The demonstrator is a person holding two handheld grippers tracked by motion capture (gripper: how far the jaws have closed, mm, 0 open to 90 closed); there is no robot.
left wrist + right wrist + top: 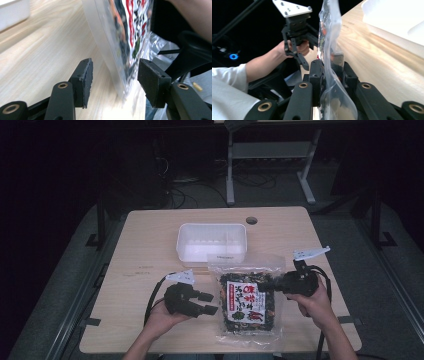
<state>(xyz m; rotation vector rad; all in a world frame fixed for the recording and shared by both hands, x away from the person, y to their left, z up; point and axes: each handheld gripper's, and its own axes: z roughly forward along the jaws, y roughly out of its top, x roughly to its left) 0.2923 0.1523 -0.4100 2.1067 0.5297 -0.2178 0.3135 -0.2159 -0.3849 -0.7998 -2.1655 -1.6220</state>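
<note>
A clear bag of dark dried food with a red and white label (247, 302) lies on the wooden table (145, 245) near its front edge. My right gripper (268, 285) comes in from the right and is shut on the bag's upper right part. In the right gripper view the bag (329, 37) stands pinched between the two jaws of that gripper (329, 68). My left gripper (215, 303) rests in an upturned hand just left of the bag, open. In the left gripper view the bag's edge (125, 37) hangs between its spread pads (86, 77), which do not touch it.
A white rectangular plastic tub (212, 226) stands behind the bag at the table's middle. A round cable hole (251, 220) sits near the far edge. Bare wood lies left of the tub. Beyond the table are a white desk frame (230, 175) and cables on a dark floor.
</note>
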